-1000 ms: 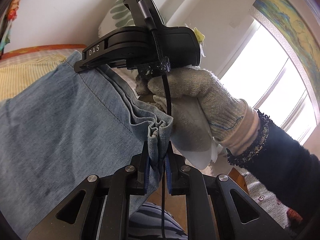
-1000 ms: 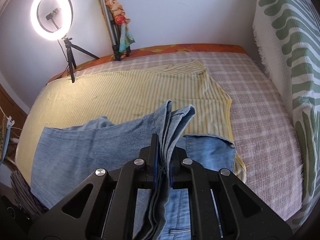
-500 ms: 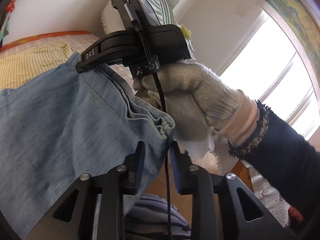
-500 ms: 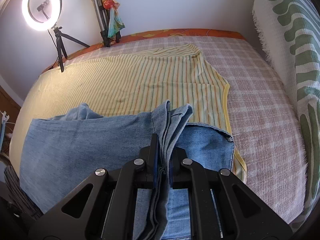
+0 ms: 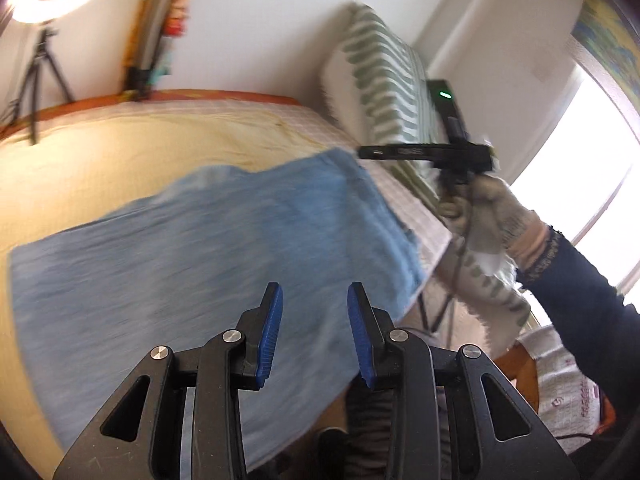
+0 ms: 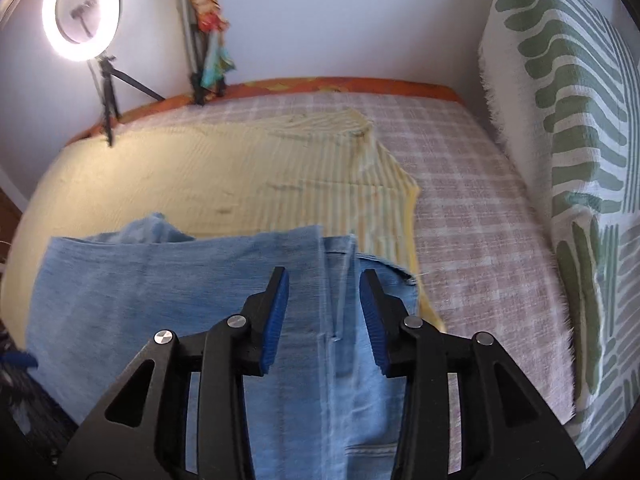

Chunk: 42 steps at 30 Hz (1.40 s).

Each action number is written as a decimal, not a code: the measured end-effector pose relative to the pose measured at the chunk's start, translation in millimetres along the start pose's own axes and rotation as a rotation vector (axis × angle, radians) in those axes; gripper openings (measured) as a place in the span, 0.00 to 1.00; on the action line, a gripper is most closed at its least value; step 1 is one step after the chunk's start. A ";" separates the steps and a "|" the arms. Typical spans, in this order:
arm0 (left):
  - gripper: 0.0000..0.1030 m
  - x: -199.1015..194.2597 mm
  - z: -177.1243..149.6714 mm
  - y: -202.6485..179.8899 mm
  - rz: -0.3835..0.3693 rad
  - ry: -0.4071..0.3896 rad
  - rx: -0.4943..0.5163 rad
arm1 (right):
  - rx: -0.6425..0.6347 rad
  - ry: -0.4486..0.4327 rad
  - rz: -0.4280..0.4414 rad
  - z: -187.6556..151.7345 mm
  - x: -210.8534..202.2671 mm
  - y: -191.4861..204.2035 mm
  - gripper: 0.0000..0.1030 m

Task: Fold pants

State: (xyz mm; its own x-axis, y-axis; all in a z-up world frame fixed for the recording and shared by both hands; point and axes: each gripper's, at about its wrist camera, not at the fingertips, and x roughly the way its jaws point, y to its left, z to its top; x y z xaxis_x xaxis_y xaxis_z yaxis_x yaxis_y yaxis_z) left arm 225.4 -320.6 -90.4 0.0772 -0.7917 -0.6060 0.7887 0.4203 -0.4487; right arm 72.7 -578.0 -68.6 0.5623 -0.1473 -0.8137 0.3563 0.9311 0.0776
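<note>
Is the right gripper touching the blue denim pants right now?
Apart. The right wrist view shows the right gripper open, the blue denim pants lying below its fingers.

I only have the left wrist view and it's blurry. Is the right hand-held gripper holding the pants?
Observer: No. The right wrist view shows the right hand-held gripper open, its pads gripping nothing; the pants lie flat below it.
Operator: Is the fold lined up?
Observer: Not fully. The top layer ends in an edge running between the fingers, and the lower layer shows past it on the right.
Operator: What is under that far right corner?
Observer: The yellow striped sheet; its edge lies right beside the corner.
</note>
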 end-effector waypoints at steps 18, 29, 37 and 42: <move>0.31 -46.6 -112.4 72.0 0.192 0.017 -0.158 | -0.251 0.133 0.122 -23.1 62.1 150.5 0.48; 0.38 -94.6 -118.5 87.6 0.252 -0.119 -0.284 | -0.218 0.148 0.129 -24.2 66.5 166.9 0.52; 0.39 -86.7 -133.5 103.2 0.215 -0.119 -0.383 | -0.244 0.134 0.312 -13.8 42.9 244.0 0.66; 0.39 -82.3 -138.3 98.6 0.195 -0.131 -0.379 | -0.239 0.157 0.403 -10.1 51.2 300.4 0.69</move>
State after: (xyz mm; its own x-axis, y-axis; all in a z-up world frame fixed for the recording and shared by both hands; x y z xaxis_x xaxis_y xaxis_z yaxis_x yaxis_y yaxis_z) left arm 212.5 -152.7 -175.6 0.2987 -0.7207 -0.6256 0.4745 0.6809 -0.5579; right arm 200.9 -302.4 -92.8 0.4941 0.2756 -0.8246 -0.0580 0.9568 0.2851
